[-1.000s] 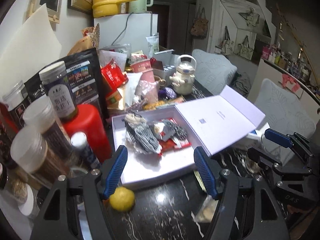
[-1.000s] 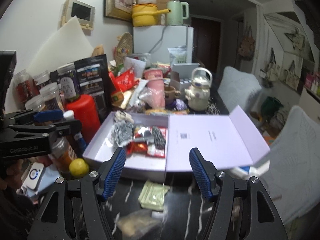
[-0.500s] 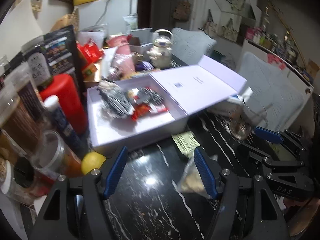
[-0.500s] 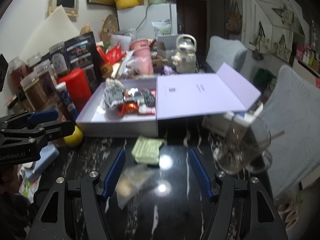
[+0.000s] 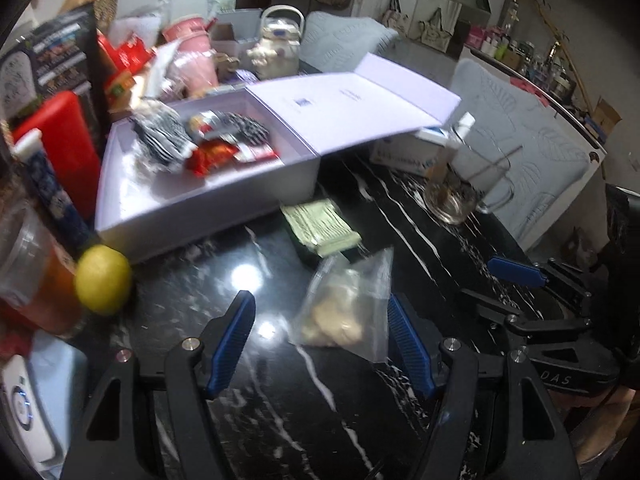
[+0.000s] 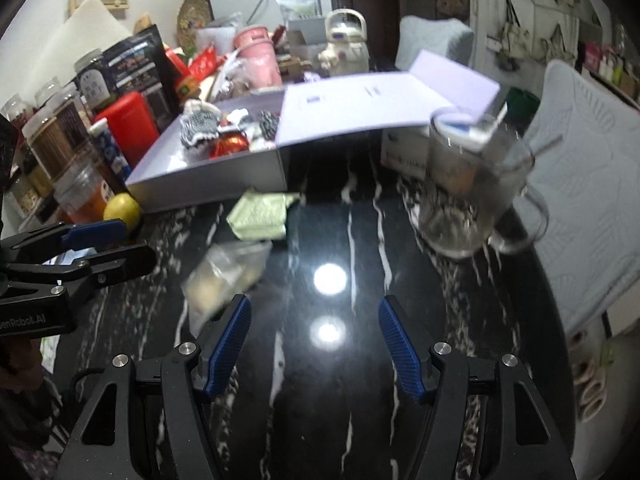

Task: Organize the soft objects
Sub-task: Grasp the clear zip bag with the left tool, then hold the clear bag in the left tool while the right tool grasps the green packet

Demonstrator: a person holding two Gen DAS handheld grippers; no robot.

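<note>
Both cameras pulled back from the open lilac cardboard box (image 5: 208,196).
Blurred clear plastic bag of pale lumps (image 5: 348,304) lies between the left gripper's (image 5: 322,320) wide, empty jaws; right gripper (image 6: 316,326) likewise wide, empty.

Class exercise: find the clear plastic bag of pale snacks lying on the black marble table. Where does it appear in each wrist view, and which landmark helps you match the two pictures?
Left wrist view: clear plastic bag lies low centre, between the open left claw fingers.
Right wrist view: the bag lies left of centre, blurred.
Shared landmark: the green packet, just beyond the bag.
</note>
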